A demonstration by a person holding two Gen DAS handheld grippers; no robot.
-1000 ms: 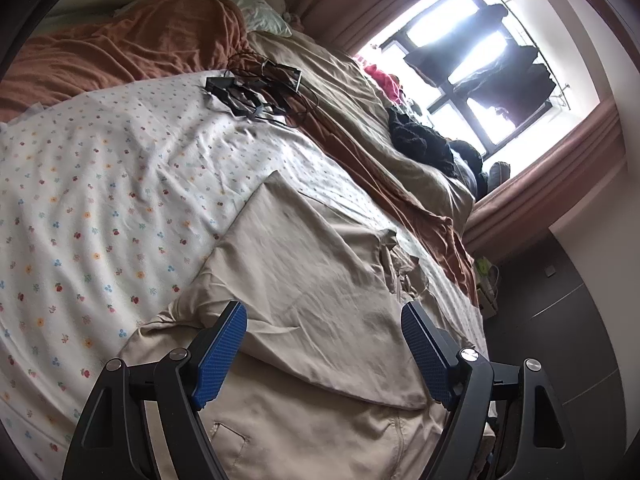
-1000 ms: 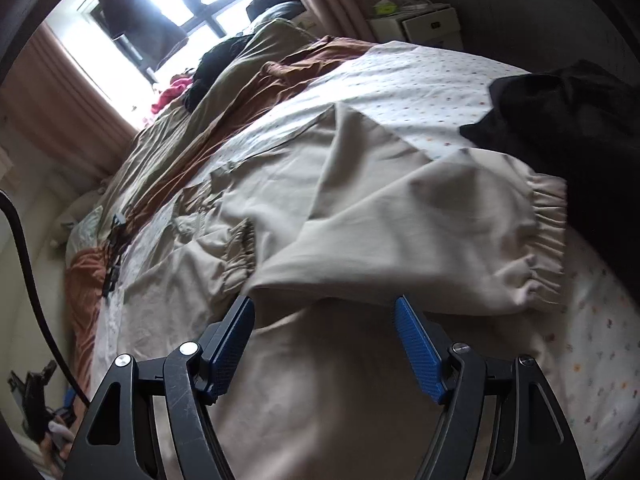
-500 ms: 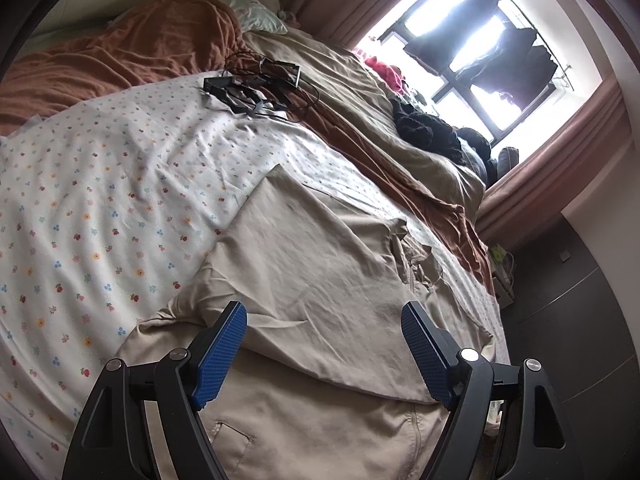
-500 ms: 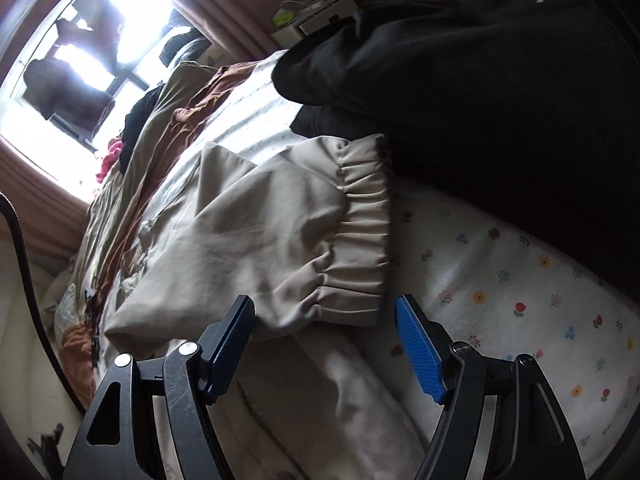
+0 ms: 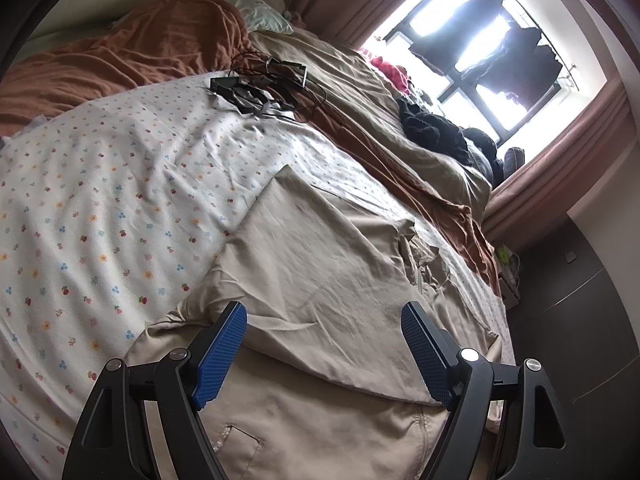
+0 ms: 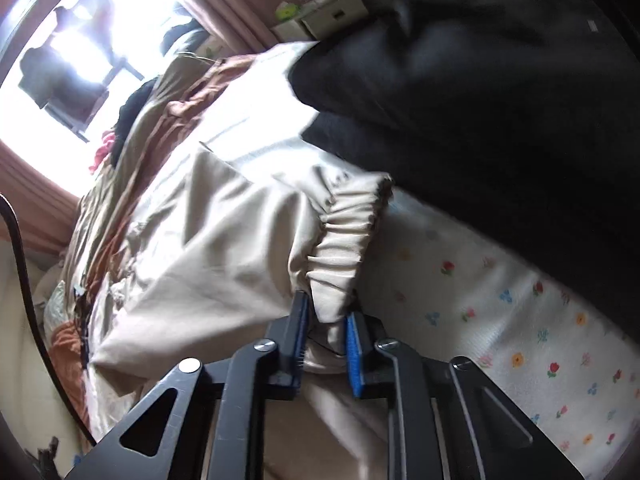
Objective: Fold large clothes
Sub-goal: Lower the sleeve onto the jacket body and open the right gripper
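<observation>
A large beige jacket lies spread on the flowered bedsheet, one sleeve folded across its body. My left gripper is open and empty, hovering just above the jacket's lower part. In the right wrist view the jacket's sleeve ends in an elastic cuff. My right gripper is shut on the lower edge of that cuff, with beige cloth bunched between its blue pads.
A black garment lies on the bed right beside the cuff. Black cables and devices sit at the far end of the sheet. Brown and tan bedding runs along the window side. A bedside box stands beyond.
My right gripper moved to the sleeve's cuff and closed on it; it was open before. The left gripper stayed open and nearly still over the jacket.
</observation>
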